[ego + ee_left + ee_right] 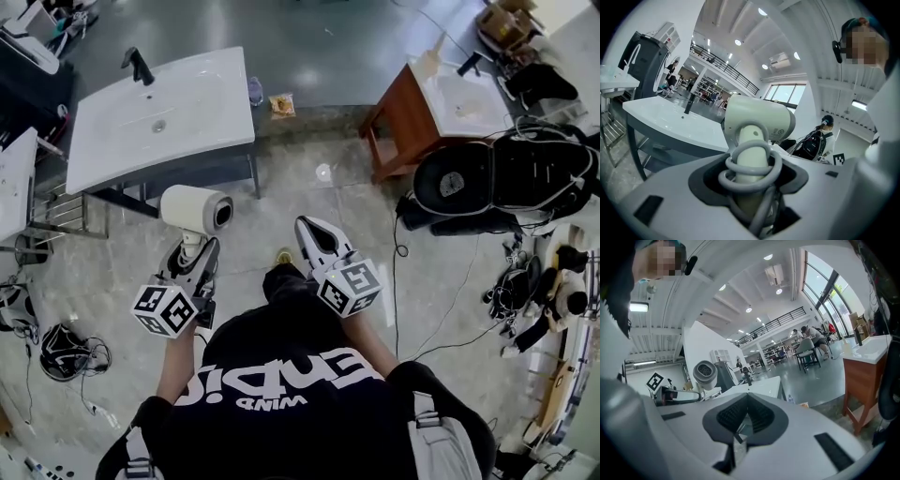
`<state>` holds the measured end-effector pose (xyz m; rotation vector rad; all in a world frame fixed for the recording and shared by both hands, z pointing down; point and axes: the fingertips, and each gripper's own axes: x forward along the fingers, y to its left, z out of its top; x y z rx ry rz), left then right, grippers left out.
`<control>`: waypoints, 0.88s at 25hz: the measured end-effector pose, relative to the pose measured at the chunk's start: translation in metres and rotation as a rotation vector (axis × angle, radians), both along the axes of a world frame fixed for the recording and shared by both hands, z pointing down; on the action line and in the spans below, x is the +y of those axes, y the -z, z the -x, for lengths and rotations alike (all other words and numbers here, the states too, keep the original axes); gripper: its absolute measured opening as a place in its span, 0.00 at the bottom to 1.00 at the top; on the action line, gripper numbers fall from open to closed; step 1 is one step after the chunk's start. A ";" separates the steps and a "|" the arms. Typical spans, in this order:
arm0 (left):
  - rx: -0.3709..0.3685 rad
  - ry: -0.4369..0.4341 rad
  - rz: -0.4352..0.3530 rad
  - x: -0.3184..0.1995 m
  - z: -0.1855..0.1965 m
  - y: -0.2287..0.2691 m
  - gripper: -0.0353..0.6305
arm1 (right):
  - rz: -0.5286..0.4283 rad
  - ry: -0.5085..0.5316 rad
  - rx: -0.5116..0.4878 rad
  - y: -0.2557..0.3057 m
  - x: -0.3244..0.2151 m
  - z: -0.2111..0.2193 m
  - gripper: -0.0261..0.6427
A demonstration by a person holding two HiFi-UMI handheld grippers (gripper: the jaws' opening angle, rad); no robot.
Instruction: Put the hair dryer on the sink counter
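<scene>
A white hair dryer (195, 208) stands upright with its handle in my left gripper (194, 251), its grey cord wound round the handle (751, 161). The left gripper (752, 165) is shut on that handle, and the dryer's barrel (761, 117) points right. The white sink counter (202, 108) with a black faucet (138, 66) lies ahead and to the left, apart from the dryer. My right gripper (314, 234) hangs beside the left one with its pads (759, 416) together and nothing between them. The right gripper view shows the dryer (705, 373) at its left.
A wooden vanity (398, 122) with a white basin stands at the right, with black bags (506, 178) piled next to it. A small bottle (255, 91) and a snack packet (281, 104) lie on the stone ledge. Cables and a dark headset (61, 352) lie on the floor.
</scene>
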<state>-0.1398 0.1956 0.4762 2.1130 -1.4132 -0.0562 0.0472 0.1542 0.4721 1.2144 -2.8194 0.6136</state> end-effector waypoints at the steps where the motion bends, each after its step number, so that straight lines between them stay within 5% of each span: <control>1: 0.001 0.008 0.000 -0.007 -0.001 0.001 0.46 | -0.001 0.003 0.000 0.001 -0.008 -0.003 0.07; 22: -0.001 0.132 -0.025 -0.087 -0.015 0.013 0.46 | -0.007 0.093 -0.005 0.000 -0.105 -0.028 0.07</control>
